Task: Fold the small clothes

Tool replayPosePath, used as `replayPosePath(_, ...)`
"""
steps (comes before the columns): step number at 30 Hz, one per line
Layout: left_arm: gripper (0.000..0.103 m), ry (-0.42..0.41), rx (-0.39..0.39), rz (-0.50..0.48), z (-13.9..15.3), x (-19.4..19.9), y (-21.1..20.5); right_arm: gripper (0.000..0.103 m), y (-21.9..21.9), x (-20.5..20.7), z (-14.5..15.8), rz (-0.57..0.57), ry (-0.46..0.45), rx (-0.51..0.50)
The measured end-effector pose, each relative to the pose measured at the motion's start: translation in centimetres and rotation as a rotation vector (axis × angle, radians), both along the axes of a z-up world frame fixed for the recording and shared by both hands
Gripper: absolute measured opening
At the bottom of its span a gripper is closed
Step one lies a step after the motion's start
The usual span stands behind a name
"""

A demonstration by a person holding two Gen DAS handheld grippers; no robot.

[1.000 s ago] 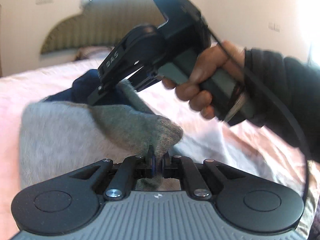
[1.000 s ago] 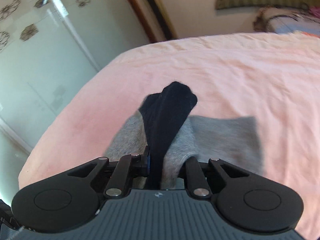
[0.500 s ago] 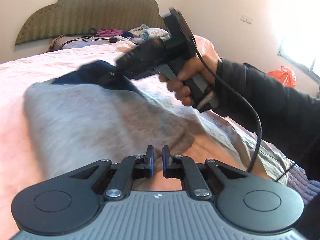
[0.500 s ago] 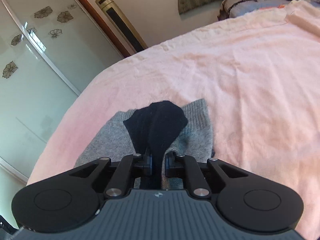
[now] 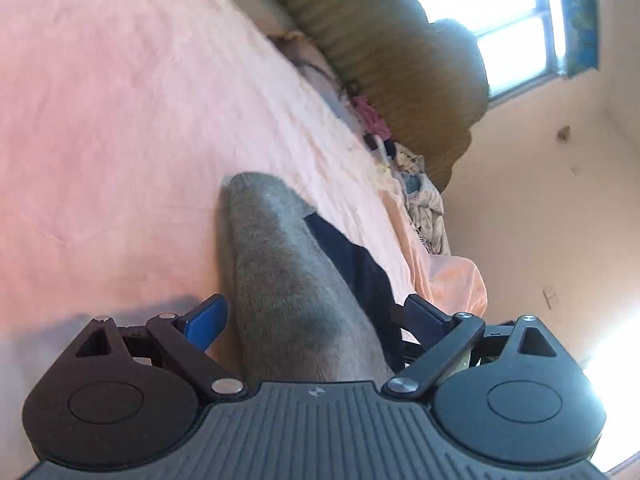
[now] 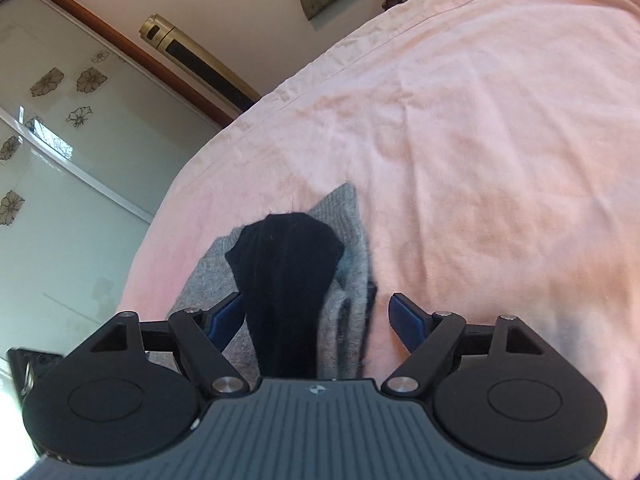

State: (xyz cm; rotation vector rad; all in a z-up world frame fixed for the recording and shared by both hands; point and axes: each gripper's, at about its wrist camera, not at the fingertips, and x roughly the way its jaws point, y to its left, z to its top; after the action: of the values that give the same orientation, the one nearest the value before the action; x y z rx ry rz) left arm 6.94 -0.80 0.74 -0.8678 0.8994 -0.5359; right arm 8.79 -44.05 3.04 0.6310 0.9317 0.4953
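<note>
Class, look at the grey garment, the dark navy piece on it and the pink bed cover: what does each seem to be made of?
Grey garment: probably knitted wool or a wool blend, matte with a fuzzy, heathered surface. Dark navy piece: soft fine-ribbed knit, judging by faint lengthwise lines; fibre unclear. Pink bed cover: thin woven cloth, likely cotton, matte with fine creases.

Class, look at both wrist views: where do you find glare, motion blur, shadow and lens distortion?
Left wrist view: window and lower right corner blown out by glare; headboard and pink bedsheet smeared by blur; the left gripper throws a shadow on the sheet. Right wrist view: sharper, evenly lit; fisheye bends the wardrobe door frame; black sock lacks detail.
</note>
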Motion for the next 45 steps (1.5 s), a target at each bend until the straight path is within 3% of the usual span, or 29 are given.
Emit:
replayPosePath(1, 0.09, -0.008, 0.011, -0.01, -0.4, 0.6, -0.6, 0.08, 0.4, 0.3, -0.2, 0.005, -0.002, 0.009)
replayPosePath(2, 0.076, -0.019, 0.036, -0.03, -0.4, 1.3, -1.5, 0.08, 0.8, 0.4, -0.3, 0.002, -0.012, 0.013)
replayPosePath(3, 0.054, -0.007, 0.089, -0.044, -0.6, 1.9, -2.5, 0.078, 1.0, 0.5, -0.4, -0.003, -0.015, 0.019)
replayPosePath(4, 0.031, 0.008, 0.162, -0.056, -0.8, 2.2, -3.2, 0.06, 1.3, 0.6, -0.5, -0.009, -0.015, 0.013)
replayPosePath(5, 0.028, -0.018, 0.181, -0.054, -0.7, 2.1, -3.4, 0.039, 1.7, 0.8, -0.7, -0.01, 0.002, -0.007)
replayPosePath(6, 0.027, -0.045, 0.209, -0.058, -0.2, 1.8, -3.3, 0.027, 2.1, 0.8, -0.9, 0.005, 0.021, -0.012)
replayPosePath(8, 0.022, -0.097, 0.266, -0.066, 0.8, 1.0, -3.0, 0.027, 2.8, 0.0, -0.2, 0.006, -0.034, -0.042)
replayPosePath(13, 0.021, -0.235, 0.387, -0.055, 5.4, 1.8, 0.0, 0.026, 5.1, -0.6, 2.8, 0.029, -0.153, 0.051)
replayPosePath(15, 0.021, -0.263, 0.43, -0.009, 6.9, 2.6, 1.6, 0.026, 6.6, 0.3, 3.5, 0.042, -0.184, 0.09)
replayPosePath(17, 0.027, -0.269, 0.496, -0.045, 7.2, 4.0, 2.2, 0.027, 8.1, 2.0, 3.6, 0.017, -0.183, 0.129)
replayPosePath(18, 0.027, -0.226, 0.524, -0.04, 6.7, 4.7, 2.5, 0.034, 8.7, 2.9, 3.1, -0.009, -0.157, 0.13)
replayPosePath(19, 0.028, -0.165, 0.524, -0.026, 5.9, 4.7, 3.3, 0.051, 9.2, 3.6, 2.5, -0.031, -0.124, 0.112)
replayPosePath(21, 0.032, -0.102, 0.445, -0.023, 4.6, 3.0, 5.2, 0.075, 10.0, 4.3, 1.4, -0.053, -0.052, 0.052)
replayPosePath(22, 0.043, -0.103, 0.39, -0.022, 4.3, 1.9, 5.9, 0.074, 10.1, 3.9, 1.0, -0.054, -0.028, 0.033)
replayPosePath(23, 0.06, -0.089, 0.313, -0.027, 3.9, 0.4, 6.9, 0.074, 10.0, 3.2, 0.7, -0.031, -0.021, 0.036)
replayPosePath(24, 0.068, -0.06, 0.231, -0.045, 3.4, -0.6, 7.4, 0.074, 9.8, 1.9, 0.6, 0.004, -0.023, 0.041)
replayPosePath(26, 0.073, -0.012, 0.105, -0.085, 2.1, -2.6, 7.6, 0.074, 8.8, -0.2, 0.7, 0.03, -0.015, 0.035)
replayPosePath(28, 0.072, 0.013, 0.082, -0.14, 1.0, -4.3, 6.6, 0.073, 7.7, -2.6, 0.3, 0.044, 0.016, 0.046)
replayPosePath(29, 0.072, -0.006, 0.093, -0.148, 0.7, -5.0, 6.0, 0.072, 7.4, -3.6, 0.0, 0.054, 0.039, 0.055)
replayPosePath(30, 0.07, -0.046, 0.131, -0.149, 0.9, -5.5, 5.3, 0.064, 7.3, -4.6, -0.2, 0.064, 0.048, 0.062)
replayPosePath(31, 0.037, -0.058, 0.18, -0.16, 1.1, -5.7, 4.6, 0.053, 7.3, -5.3, -0.3, 0.071, 0.048, 0.061)
replayPosePath(32, 0.017, -0.03, 0.21, -0.169, 0.9, -5.5, 4.3, 0.043, 7.6, -5.8, -0.4, 0.079, 0.062, 0.055)
replayPosePath(33, 0.016, -0.014, 0.215, -0.17, 0.9, -5.6, 4.4, 0.023, 8.0, -6.0, -0.5, 0.092, 0.079, 0.041)
replayPosePath(35, 0.013, -0.056, 0.278, -0.179, 2.1, -6.4, 5.1, 0.022, 8.7, -6.8, 0.1, 0.116, 0.042, -0.006)
replayPosePath(38, 0.013, -0.114, 0.433, -0.211, 3.0, -7.8, 5.8, 0.02, 9.4, -8.8, 2.1, 0.18, -0.028, -0.04)
replayPosePath(41, 0.015, -0.17, 0.51, -0.237, 3.5, -9.4, 5.9, 0.02, 9.8, -9.8, 0.8, 0.201, -0.003, -0.122)
replayPosePath(42, 0.015, -0.196, 0.531, -0.239, 4.2, -9.9, 5.7, 0.023, 9.2, -9.9, 0.4, 0.191, -0.01, -0.079)
replayPosePath(44, 0.02, -0.294, 0.604, -0.233, 6.2, -11.3, 5.2, 0.037, 7.9, -9.3, 1.0, 0.144, 0.005, -0.029)
replayPosePath(45, 0.024, -0.359, 0.643, -0.228, 7.3, -11.7, 4.3, 0.053, 7.2, -9.1, 2.0, 0.105, -0.032, -0.011)
